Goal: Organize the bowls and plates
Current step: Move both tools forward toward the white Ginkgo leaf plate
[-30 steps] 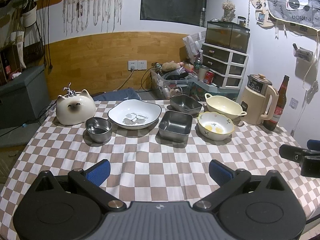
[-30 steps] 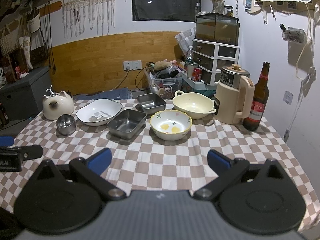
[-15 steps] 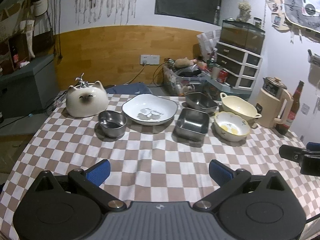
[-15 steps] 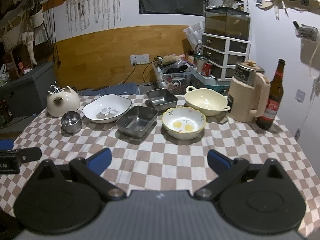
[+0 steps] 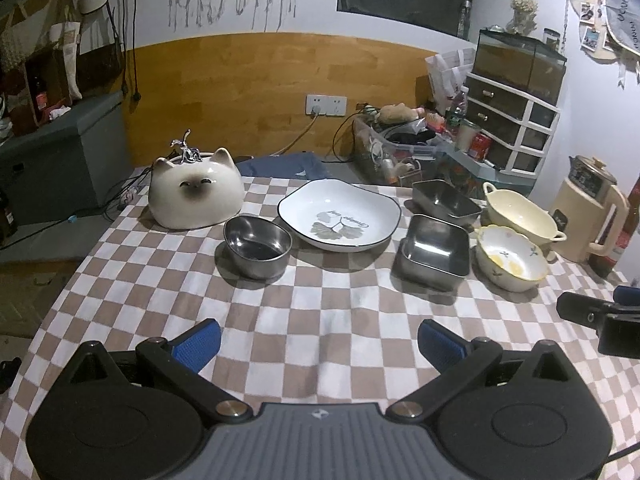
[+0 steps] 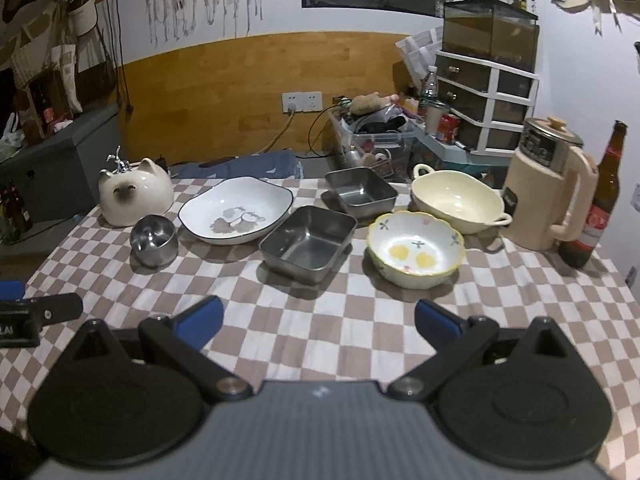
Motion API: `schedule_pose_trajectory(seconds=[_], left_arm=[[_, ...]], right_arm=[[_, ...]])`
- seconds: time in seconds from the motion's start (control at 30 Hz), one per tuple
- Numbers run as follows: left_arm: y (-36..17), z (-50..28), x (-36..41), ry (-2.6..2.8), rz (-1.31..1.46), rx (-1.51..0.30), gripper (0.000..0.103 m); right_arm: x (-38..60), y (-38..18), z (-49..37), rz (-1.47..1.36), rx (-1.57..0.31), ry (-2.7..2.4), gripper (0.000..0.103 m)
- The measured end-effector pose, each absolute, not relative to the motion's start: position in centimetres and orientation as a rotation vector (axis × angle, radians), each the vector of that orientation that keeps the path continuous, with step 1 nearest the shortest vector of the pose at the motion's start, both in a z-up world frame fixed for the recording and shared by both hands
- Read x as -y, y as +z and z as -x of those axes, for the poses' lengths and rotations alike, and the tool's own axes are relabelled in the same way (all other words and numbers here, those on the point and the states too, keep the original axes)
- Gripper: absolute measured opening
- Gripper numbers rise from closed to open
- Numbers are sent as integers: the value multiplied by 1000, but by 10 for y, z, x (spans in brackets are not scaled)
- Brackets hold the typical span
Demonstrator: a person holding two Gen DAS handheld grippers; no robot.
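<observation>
On the checkered tablecloth stand a small round steel bowl (image 5: 257, 245) (image 6: 154, 239), a white leaf-print plate (image 5: 339, 215) (image 6: 236, 210), two square steel bowls, near (image 5: 436, 251) (image 6: 308, 243) and far (image 5: 445, 200) (image 6: 361, 190), a flowered bowl (image 5: 511, 258) (image 6: 416, 249) and a cream two-handled bowl (image 5: 520, 214) (image 6: 457, 201). My left gripper (image 5: 319, 343) is open over bare cloth in front of the round bowl and plate, holding nothing. My right gripper (image 6: 318, 322) is open too, short of the near square bowl and flowered bowl.
A ceramic cat-shaped vessel (image 5: 195, 194) sits at the back left. A cream kettle (image 6: 548, 194) and a brown bottle (image 6: 598, 200) stand at the right edge. Behind the table are a cluttered bin (image 5: 394, 148) and a drawer unit (image 6: 486, 108).
Both grippers have moved forward toward the dishes, which now look larger and nearer. The left view has swung left. Both stay open; no dish has moved.
</observation>
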State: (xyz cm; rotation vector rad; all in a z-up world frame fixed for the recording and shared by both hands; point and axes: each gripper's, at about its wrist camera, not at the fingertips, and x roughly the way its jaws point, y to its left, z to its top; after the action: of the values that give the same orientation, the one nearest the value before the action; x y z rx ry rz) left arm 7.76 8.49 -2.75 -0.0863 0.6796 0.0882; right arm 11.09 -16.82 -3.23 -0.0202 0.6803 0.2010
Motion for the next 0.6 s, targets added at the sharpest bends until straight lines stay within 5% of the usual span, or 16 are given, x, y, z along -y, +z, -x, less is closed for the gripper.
schedule_pose_trajectory(seconds=[0.6], left_arm=[[-44, -194, -121, 50, 0, -663, 103]], right_arm=[[119, -59, -212, 15, -670, 211, 102]])
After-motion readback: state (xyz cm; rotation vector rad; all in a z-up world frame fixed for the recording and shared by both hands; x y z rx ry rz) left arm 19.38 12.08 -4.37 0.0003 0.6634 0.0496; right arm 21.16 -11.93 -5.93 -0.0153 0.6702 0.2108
